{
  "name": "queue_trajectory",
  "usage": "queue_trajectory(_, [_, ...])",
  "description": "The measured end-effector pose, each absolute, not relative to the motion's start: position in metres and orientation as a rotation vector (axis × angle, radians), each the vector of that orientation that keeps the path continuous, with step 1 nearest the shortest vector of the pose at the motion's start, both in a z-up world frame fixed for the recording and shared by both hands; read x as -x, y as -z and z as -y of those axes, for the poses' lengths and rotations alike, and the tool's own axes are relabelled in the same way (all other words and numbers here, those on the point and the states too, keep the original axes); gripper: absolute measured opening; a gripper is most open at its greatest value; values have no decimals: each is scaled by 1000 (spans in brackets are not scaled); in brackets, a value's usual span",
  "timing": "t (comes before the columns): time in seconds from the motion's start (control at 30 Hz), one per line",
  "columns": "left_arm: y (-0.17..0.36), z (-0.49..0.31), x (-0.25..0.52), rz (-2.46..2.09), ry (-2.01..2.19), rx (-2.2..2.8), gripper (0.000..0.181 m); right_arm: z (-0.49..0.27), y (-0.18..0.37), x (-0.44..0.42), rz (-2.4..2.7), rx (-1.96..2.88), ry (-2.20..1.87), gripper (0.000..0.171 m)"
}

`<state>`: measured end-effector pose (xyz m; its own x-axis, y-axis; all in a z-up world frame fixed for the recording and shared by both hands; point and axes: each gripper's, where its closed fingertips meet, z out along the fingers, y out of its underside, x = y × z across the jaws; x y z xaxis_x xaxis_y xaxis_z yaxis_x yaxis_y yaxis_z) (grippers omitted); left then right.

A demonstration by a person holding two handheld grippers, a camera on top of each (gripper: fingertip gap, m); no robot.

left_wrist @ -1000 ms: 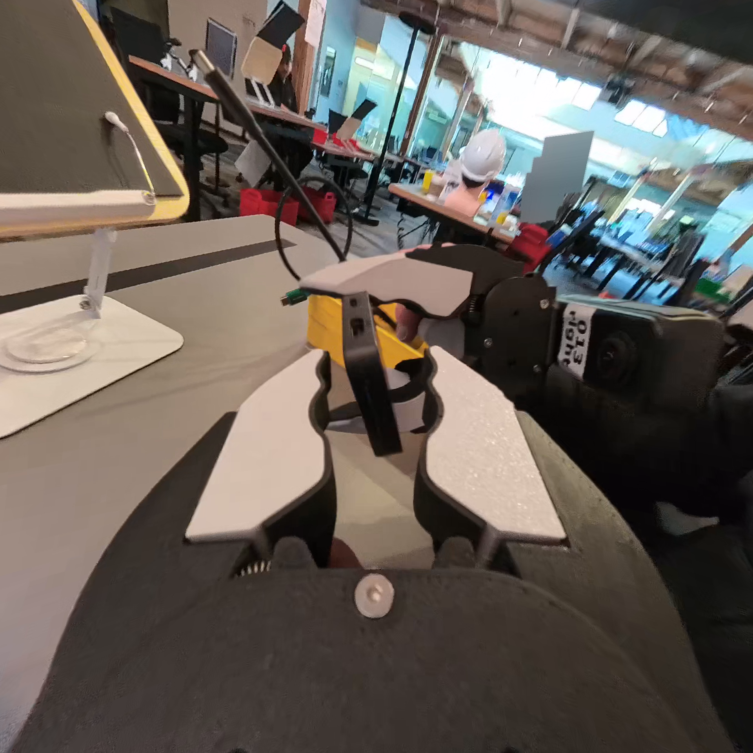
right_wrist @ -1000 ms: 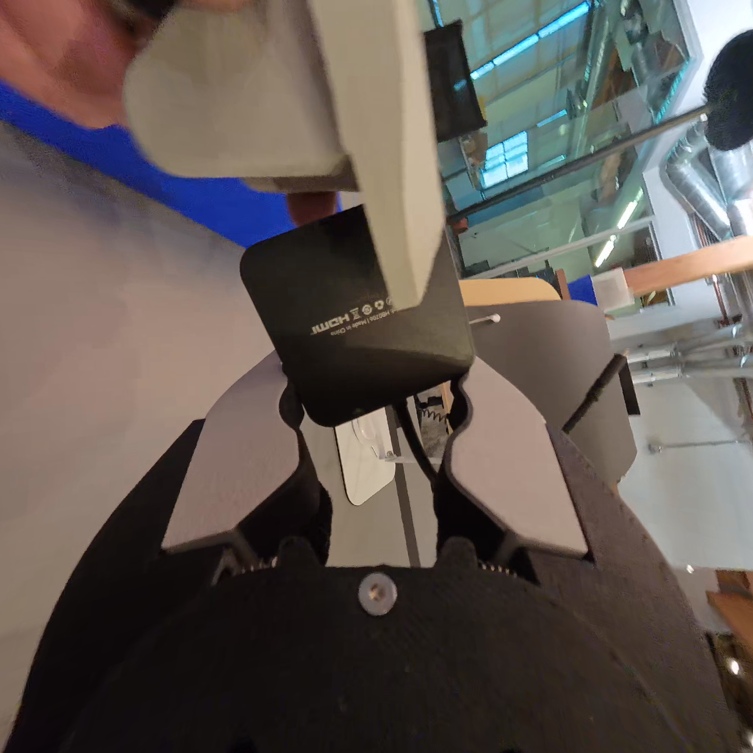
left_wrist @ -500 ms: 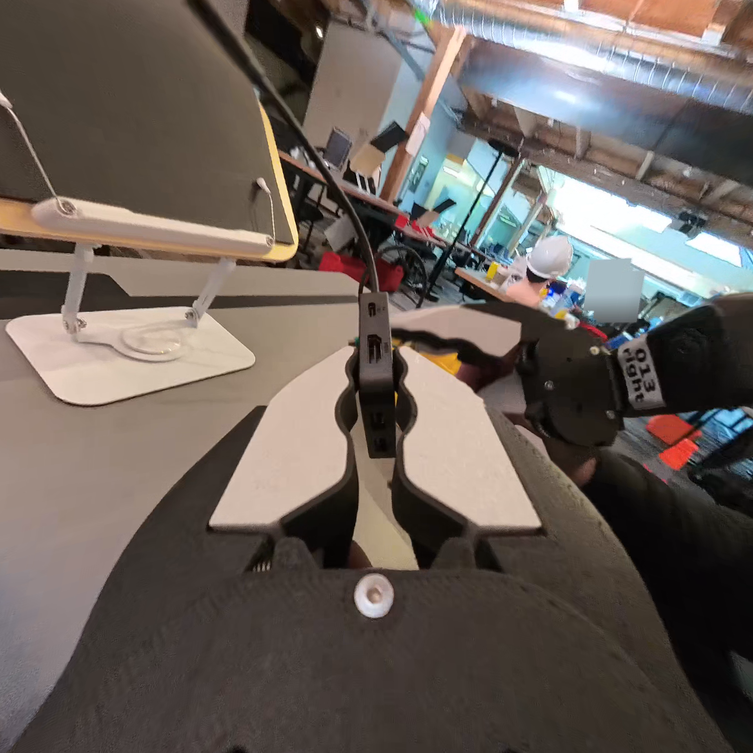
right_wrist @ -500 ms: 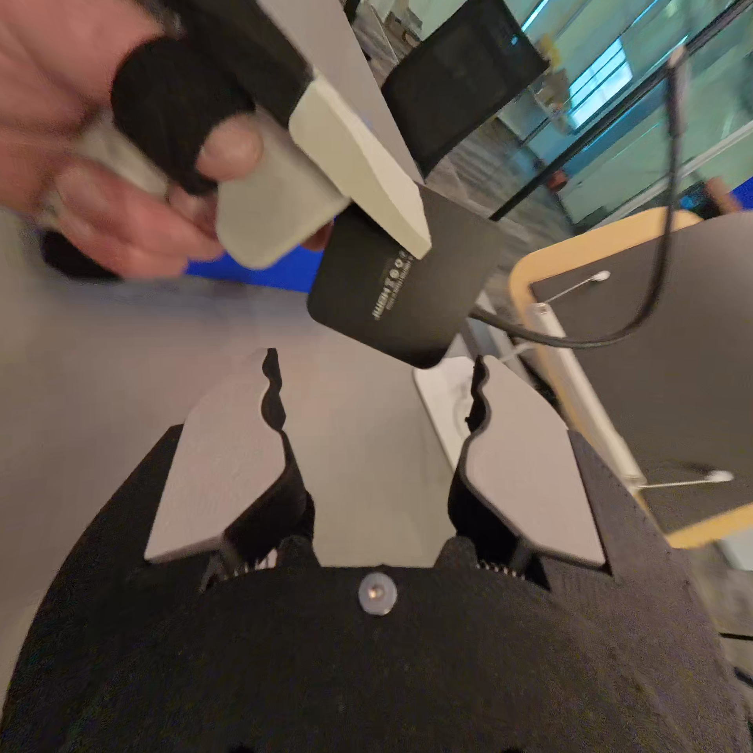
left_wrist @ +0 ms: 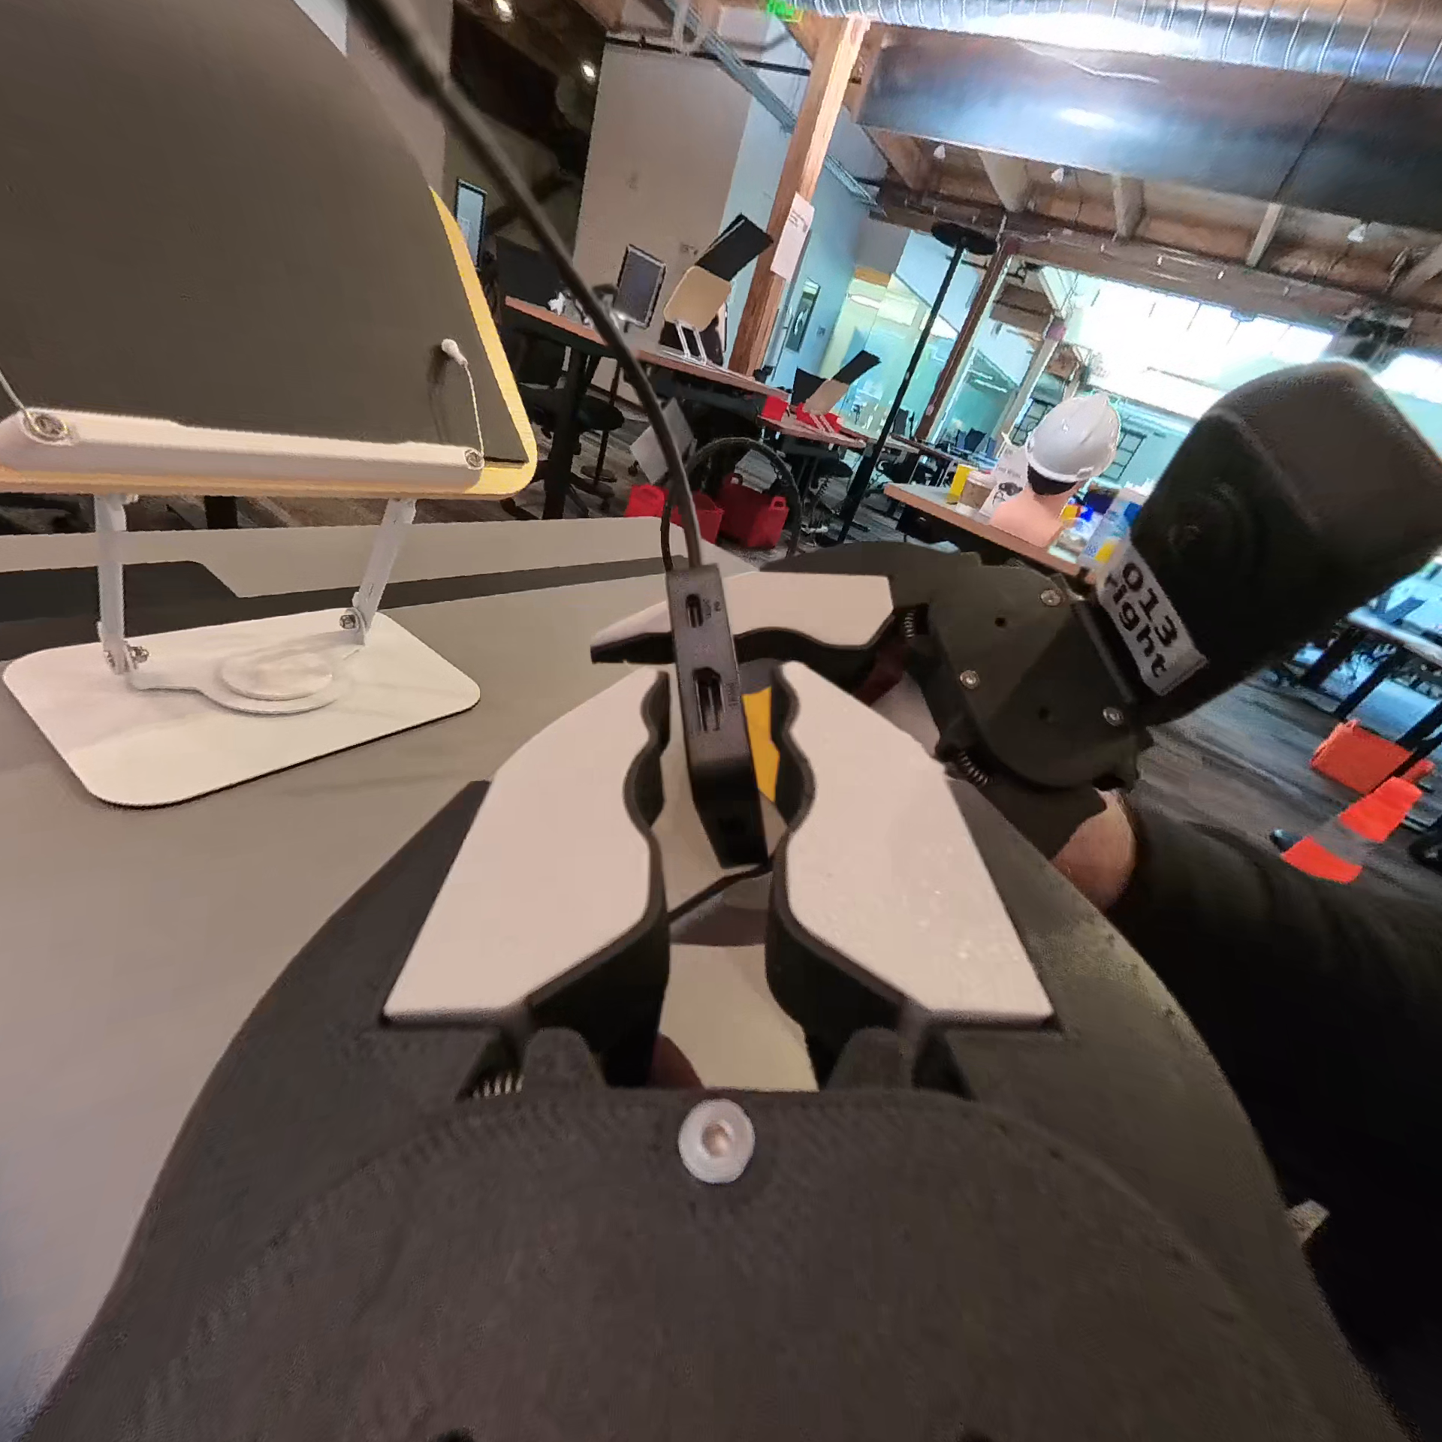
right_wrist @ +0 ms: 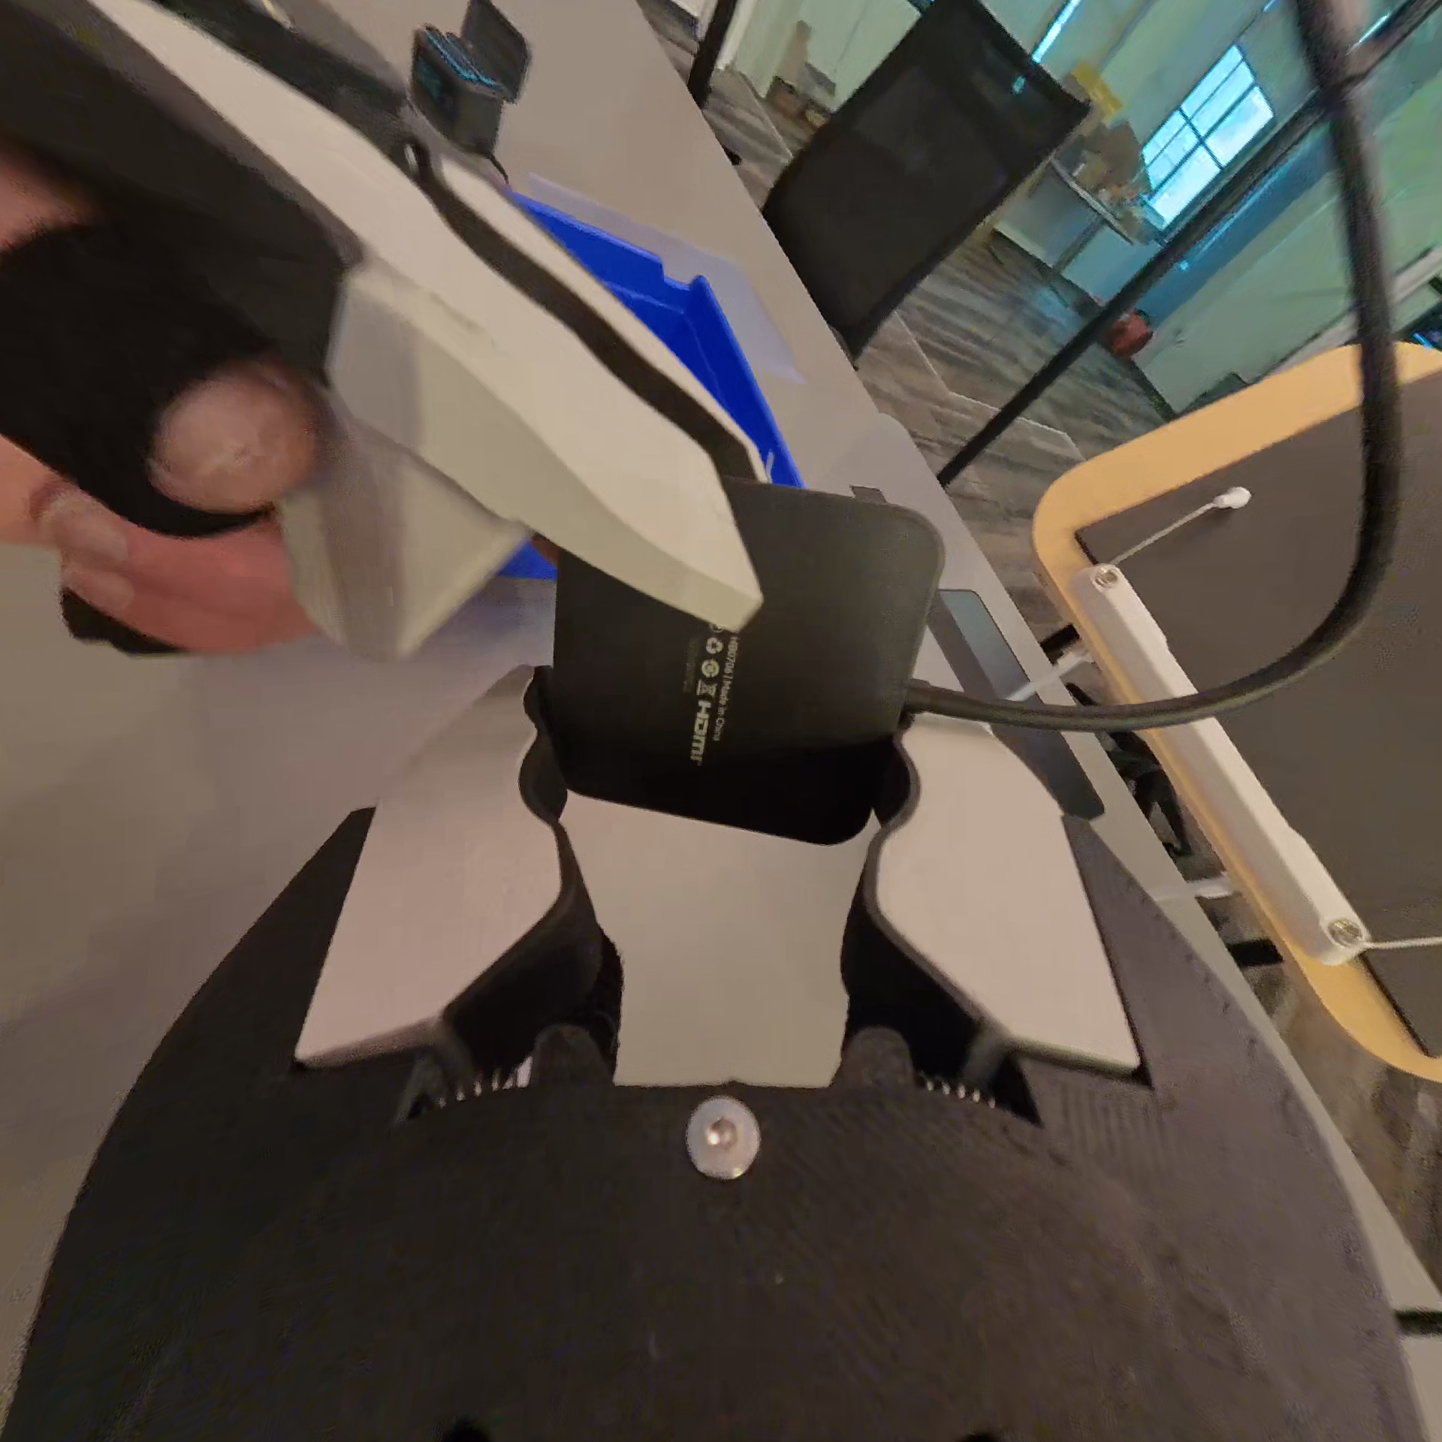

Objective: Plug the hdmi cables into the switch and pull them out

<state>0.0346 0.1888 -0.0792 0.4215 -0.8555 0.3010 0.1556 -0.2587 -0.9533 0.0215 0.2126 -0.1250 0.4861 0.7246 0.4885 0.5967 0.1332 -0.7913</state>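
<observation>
While right gripper [right_wrist: 718, 733] jaws clamp the switch [right_wrist: 780, 609], left gripper [left_wrist: 718, 749] jaws flank it apart, cable [right_wrist: 1170, 706] crossing the stand [right_wrist: 1217, 780].

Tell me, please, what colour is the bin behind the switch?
Bright blue. The bin shows best in the right wrist view, behind the black switch.

Black switch [right_wrist: 749, 663]; blue bin [right_wrist: 679, 335] (grey table [left_wrist: 195, 897]).
</observation>
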Motion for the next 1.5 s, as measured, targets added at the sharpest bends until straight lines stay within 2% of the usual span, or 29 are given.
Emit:
queue_trajectory(0.1, [84,-189,-35,-727,1052,1563,33,-212,133,-28,1267,1557,-124,78])
queue_trajectory(0.17, [96,-186,-40,-821,1023,1627,28,-209,139,-30,1342,1538,-76,78])
queue_trajectory(0.2, [102,-188,-39,-832,988,1658,18,-209,142,-31,1373,1533,-38,78])
queue_trajectory(0.3, [106,-192,-38,-725,1057,1709,14,-218,145,-35,1356,1524,110,79])
queue_trajectory(0.43, [104,-207,-26,-500,1175,1739,14,-230,136,-41,1263,1452,403,92])
queue_trajectory(0.5, [104,-210,-23,-430,1236,1755,14,-228,130,-35,1267,1375,508,85])
queue_trajectory(0.57, [99,-206,-25,-369,1349,1735,14,-230,128,-35,1249,1358,620,70])
queue_trajectory(0.9, [91,-197,-31,-402,1460,1710,14,-228,114,-45,1261,1252,667,67])
queue_trajectory(0.97, [91,-199,-29,-350,1468,1708,14,-229,112,-44,1241,1260,694,68])
queue_trajectory(1.03, [90,-201,-28,-307,1468,1710,14,-227,105,-38,1215,1213,759,76])
queue_trajectory(1.13, [86,-199,-28,-214,1571,1692,14,-224,106,-30,1205,1178,807,72])
queue_trajectory(1.17, [87,-197,-30,-199,1600,1701,14,-225,105,-31,1195,1177,819,66])
queue_trajectory(1.2, [91,-197,-32,-186,1609,1725,14,-226,104,-34,1188,1179,824,51])
queue_trajectory(1.27, [93,-192,-36,-184,1674,1718,15,-224,101,-39,1199,1169,822,37])
queue_trajectory(1.33, [93,-186,-41,-239,1682,1719,25,-224,102,-46,1210,1184,818,13])
queue_trajectory(1.43, [92,-187,-42,-303,1594,1709,34,-225,107,-49,1214,1250,704,13])
queue_trajectory(1.5, [89,-190,-37,-351,1499,1688,34,-226,109,-51,1200,1291,616,13])
